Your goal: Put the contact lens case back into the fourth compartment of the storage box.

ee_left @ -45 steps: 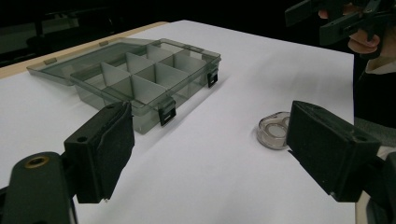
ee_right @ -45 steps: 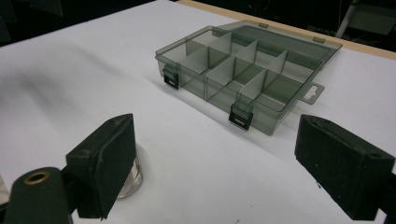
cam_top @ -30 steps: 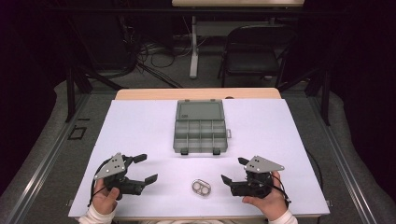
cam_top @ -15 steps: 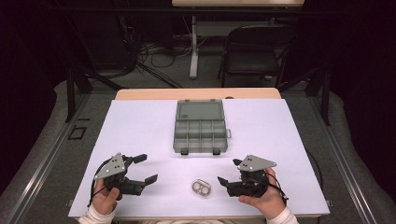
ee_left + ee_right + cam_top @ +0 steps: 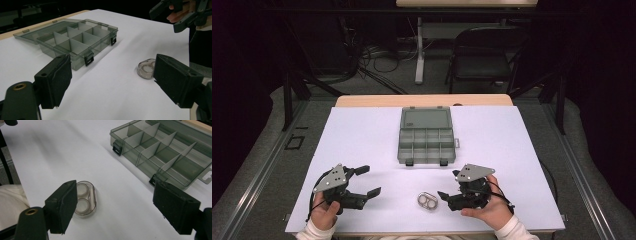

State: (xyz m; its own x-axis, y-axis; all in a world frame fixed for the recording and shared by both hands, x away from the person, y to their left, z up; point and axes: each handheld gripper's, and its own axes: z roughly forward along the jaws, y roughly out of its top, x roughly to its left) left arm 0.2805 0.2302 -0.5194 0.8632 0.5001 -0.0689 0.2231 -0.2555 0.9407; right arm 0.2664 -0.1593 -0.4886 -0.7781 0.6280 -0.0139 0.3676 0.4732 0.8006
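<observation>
Both my tools are released, jaws wide apart. My right tool (image 5: 451,199) sits just beside the small clear case (image 5: 428,200) on the white surface (image 5: 362,135); my left tool (image 5: 367,181) rests apart, the open organizer box (image 5: 427,136) beyond both.

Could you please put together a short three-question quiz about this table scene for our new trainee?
1. True or false: the lid of the organizer box is closed.
2. The small clear case lies nearest to: A) the left gripper B) the right gripper C) the box.
3. Fill in: both grippers' jaws stand ____.

Key: 1 false, the lid lies open behind the compartments. 2 B. 3 open, holding nothing.
</observation>
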